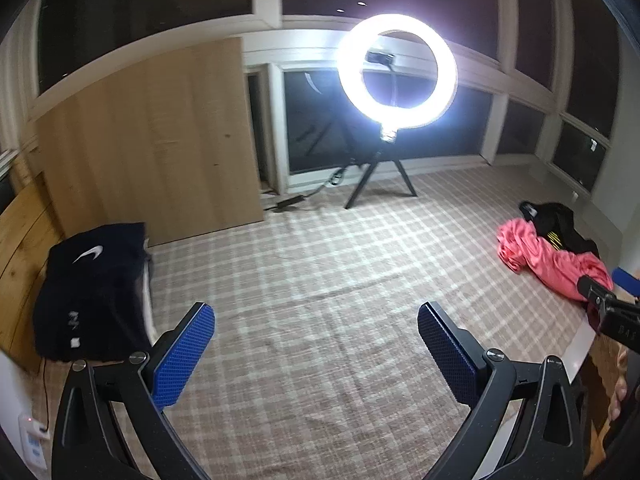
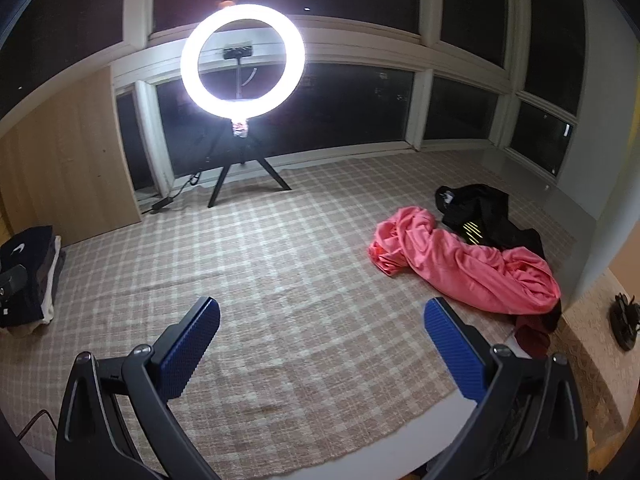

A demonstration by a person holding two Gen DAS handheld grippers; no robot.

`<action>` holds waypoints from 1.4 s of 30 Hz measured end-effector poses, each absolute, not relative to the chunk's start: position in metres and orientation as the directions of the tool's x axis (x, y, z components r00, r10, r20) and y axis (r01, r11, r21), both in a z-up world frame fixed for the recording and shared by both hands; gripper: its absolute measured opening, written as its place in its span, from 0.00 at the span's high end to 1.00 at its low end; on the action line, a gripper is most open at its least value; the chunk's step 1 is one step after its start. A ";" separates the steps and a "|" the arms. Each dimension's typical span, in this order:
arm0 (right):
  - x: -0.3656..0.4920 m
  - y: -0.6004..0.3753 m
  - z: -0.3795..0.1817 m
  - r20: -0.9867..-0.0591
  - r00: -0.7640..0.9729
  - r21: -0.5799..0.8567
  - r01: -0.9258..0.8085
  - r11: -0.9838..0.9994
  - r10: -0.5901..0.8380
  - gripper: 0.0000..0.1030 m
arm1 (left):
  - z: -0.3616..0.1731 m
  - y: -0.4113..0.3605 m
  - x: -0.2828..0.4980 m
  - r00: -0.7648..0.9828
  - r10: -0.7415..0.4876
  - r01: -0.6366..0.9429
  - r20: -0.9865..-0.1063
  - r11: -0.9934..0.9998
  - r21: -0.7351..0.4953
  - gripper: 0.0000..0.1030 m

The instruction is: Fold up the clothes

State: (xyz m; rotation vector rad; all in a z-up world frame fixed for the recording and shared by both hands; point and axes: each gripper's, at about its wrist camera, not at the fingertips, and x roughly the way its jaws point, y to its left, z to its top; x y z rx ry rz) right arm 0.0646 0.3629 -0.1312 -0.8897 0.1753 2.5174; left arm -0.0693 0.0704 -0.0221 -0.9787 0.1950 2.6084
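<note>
A crumpled pink garment (image 2: 464,264) lies on the checked cloth at the right, partly over a black garment (image 2: 480,216) with yellow stripes. A dark red piece (image 2: 532,332) peeks out near the edge. In the left wrist view the pink garment (image 1: 548,260) sits far right. A folded stack topped by a black garment with a white swoosh (image 1: 92,288) rests at the left; the right wrist view shows the same stack (image 2: 28,280). My left gripper (image 1: 316,324) hovers open above bare cloth. My right gripper (image 2: 322,318) is open too, left of the pink garment, holding nothing.
A lit ring light (image 1: 396,72) on a tripod stands at the back of the checked surface (image 2: 280,280), with a cable beside it. A wooden panel (image 1: 152,140) leans at the back left. Dark windows run behind. The surface's white edge (image 2: 360,452) is close below the grippers.
</note>
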 end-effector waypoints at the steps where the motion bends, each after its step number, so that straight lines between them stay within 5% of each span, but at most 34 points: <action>1: 0.066 0.364 -0.132 -0.623 -0.680 -0.033 -0.472 -0.881 0.388 0.00 | -0.023 0.074 -0.070 -0.698 0.279 -0.379 -0.660 -0.925 0.009 0.01; 15: 0.077 0.438 -0.158 -0.671 -0.609 0.008 -0.576 -0.817 0.423 0.00 | -0.057 0.138 -0.093 -0.565 0.336 -0.493 -0.753 -0.870 -0.019 0.01; 24: 0.078 0.532 -0.177 -0.694 -0.584 0.050 -0.623 -0.780 0.422 0.00 | -0.086 0.181 -0.114 -0.441 0.354 -0.436 -0.825 -0.887 -0.148 0.01; 36: 0.054 0.657 -0.188 -0.706 -0.576 0.049 -0.621 -0.782 0.413 0.00 | -0.088 0.256 -0.127 -0.460 0.375 -0.386 -0.805 -0.901 -0.199 0.02; 42: -0.002 0.682 -0.209 -0.763 -0.605 0.072 -0.429 -0.901 0.227 0.00 | -0.061 0.305 -0.138 -0.577 0.312 -0.425 -0.754 -0.904 -0.049 0.03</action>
